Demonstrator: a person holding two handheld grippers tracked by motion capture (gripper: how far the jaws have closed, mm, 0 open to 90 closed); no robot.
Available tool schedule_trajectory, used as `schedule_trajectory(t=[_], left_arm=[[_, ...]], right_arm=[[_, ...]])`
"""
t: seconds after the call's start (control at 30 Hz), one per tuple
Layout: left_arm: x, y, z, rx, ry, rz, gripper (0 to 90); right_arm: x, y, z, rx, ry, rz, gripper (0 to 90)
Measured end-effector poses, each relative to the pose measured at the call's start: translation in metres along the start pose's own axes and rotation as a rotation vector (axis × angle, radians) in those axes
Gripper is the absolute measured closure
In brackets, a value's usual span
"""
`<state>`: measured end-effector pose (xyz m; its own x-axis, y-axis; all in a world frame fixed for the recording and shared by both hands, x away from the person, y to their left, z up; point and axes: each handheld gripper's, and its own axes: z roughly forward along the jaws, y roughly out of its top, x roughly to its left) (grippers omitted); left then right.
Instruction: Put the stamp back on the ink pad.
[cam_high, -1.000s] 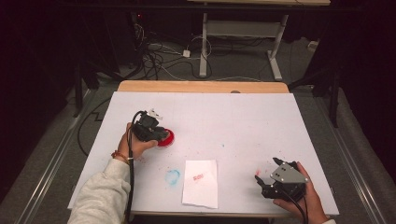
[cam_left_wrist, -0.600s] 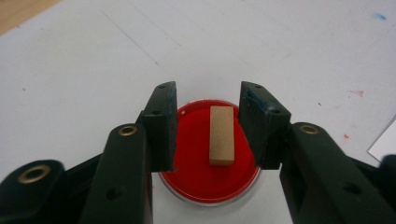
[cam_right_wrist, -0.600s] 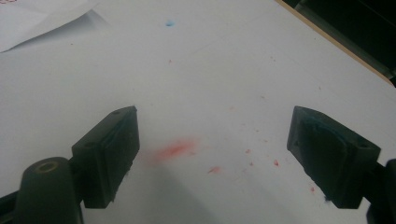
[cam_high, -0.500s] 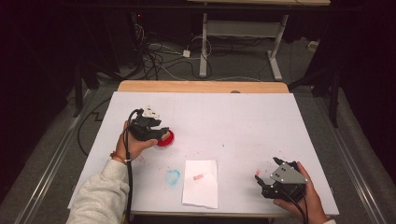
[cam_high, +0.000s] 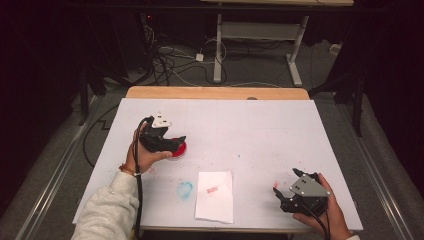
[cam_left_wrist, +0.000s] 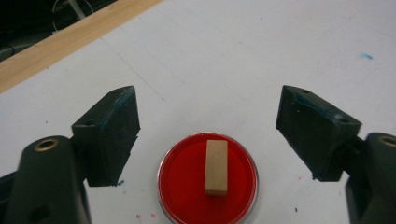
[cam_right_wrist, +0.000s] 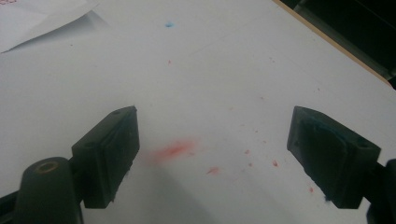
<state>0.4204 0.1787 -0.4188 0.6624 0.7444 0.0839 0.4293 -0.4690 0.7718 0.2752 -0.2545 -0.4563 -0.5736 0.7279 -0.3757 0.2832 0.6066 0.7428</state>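
Left claw (cam_left_wrist: 208, 126) wide over the red dish (cam_left_wrist: 208, 177) — wooden block (cam_left_wrist: 216, 167) lying in it.

The left claw's jaws have just been opening and now stand well apart above the dish at the left of the white table (cam_high: 260, 130), touching neither dish nor block. The right claw (cam_high: 286, 196) — also spread wide, holding nothing — hovers at the table's near right corner, beside a sheet of paper (cam_high: 215, 196).
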Motion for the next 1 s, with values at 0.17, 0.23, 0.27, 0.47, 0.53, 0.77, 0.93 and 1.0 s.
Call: schedule_trajectory(t=[0.17, 0.23, 0.27, 0.47, 0.53, 0.77, 0.93, 1.0], left_arm=[[-0.003, 0.000, -0.004, -0.052, 0.000, 0.016, 16.6], [-0.006, 0.000, -0.005, -0.080, 0.014, 0.025, 16.1], [-0.007, 0.000, -0.007, -0.092, 0.017, 0.028, 16.1], [-0.015, 0.001, -0.015, -0.173, 0.031, 0.055, 16.1], [-0.019, 0.002, -0.016, -0.178, 0.033, 0.067, 16.1], [-0.031, 0.002, -0.023, -0.218, 0.033, 0.099, 16.1], [-0.039, 0.001, -0.028, -0.233, 0.029, 0.127, 16.1], [-0.043, 0.000, -0.031, -0.239, 0.032, 0.137, 16.1]], right_arm=[[0.000, 0.000, 0.000, 0.000, 0.001, 0.000, 17.4], [0.000, 0.000, 0.000, 0.000, 0.000, 0.001, 17.4], [0.000, 0.000, 0.000, -0.001, 0.000, 0.001, 17.4], [-0.001, 0.000, -0.001, -0.005, -0.004, 0.003, 17.3], [-0.001, 0.000, -0.001, -0.006, -0.004, 0.003, 17.4], [-0.001, 0.001, -0.002, -0.011, -0.007, 0.005, 17.3], [-0.002, 0.001, -0.002, -0.013, -0.007, 0.006, 17.3], [-0.002, 0.001, -0.002, -0.015, -0.007, 0.007, 17.3]])
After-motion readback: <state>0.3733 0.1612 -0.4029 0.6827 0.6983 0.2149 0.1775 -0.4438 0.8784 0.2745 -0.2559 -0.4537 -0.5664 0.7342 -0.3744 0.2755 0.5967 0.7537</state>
